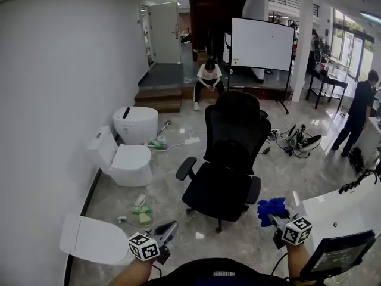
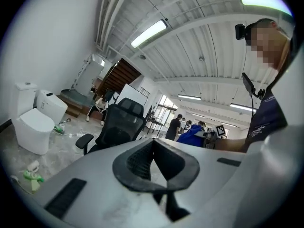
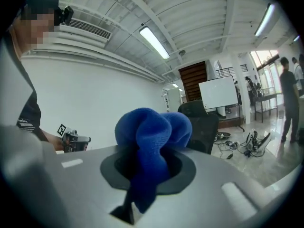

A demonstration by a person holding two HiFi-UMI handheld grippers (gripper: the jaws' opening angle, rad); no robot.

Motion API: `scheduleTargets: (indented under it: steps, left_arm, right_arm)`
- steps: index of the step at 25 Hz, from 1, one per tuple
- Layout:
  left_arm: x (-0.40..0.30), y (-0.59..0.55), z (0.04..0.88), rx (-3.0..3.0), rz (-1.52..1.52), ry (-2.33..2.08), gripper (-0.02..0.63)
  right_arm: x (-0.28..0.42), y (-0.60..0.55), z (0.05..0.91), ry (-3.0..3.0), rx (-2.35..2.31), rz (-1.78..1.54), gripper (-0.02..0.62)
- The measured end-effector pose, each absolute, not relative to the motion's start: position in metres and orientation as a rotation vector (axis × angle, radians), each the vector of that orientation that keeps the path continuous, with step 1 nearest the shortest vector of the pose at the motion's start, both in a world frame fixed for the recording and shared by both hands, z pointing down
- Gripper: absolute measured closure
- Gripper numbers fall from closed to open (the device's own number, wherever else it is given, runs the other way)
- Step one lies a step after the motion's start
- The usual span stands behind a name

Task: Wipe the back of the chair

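Two handheld tongs sit lowest in the head view, one in each of the person's hands. The left tongs [image 1: 168,228] are closed together with nothing between them. The right tongs [image 1: 275,215] are clamped on one bunched blue cloth [image 3: 151,136].

One black mesh office chair [image 1: 229,159] stands in the middle of the marble floor [image 1: 178,213], well apart from both tongs. Its seat is on the near side and its tall backrest [image 1: 237,124] on the far side.

Wiping has not begun; this looks like the approach. The next move likely calls for carrying the cloth across to the backrest and pressing it flat on the mesh, perhaps with the empty left tongs steadying the chair on its castors.

Three white toilets [image 1: 125,159] line the left wall. One whiteboard [image 1: 262,43] stands far off. One person [image 1: 208,79] sits on the far steps; another [image 1: 359,109] stands at far right.
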State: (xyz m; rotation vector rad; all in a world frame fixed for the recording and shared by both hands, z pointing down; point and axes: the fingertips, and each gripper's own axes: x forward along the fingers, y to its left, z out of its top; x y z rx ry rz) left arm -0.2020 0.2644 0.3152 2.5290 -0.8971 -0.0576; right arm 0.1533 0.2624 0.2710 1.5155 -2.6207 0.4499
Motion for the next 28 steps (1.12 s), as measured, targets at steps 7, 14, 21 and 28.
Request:
scheduleTargets:
  steps: [7, 14, 21, 28]
  left_arm:
    - [-0.236, 0.181, 0.316, 2.552, -0.052, -0.873, 0.601]
    - [-0.234, 0.112, 0.326, 2.540, -0.031, -0.928, 0.601]
    - [-0.191, 0.026, 0.336, 2.492, 0.025, -1.039, 0.601]
    - [-0.146, -0.057, 0.368, 2.442, 0.137, -1.099, 0.601]
  right_arm:
    - [0.110, 0.182, 0.267, -2.618, 1.517, 0.426, 0.531]
    - [0.113, 0.104, 0.282, -2.657, 1.468, 0.438, 0.531]
    - [0.154, -0.018, 0.282, -2.747, 1.363, 0.404, 0.531]
    - [0.184, -0.123, 0.273, -2.814, 1.261, 0.313, 0.531]
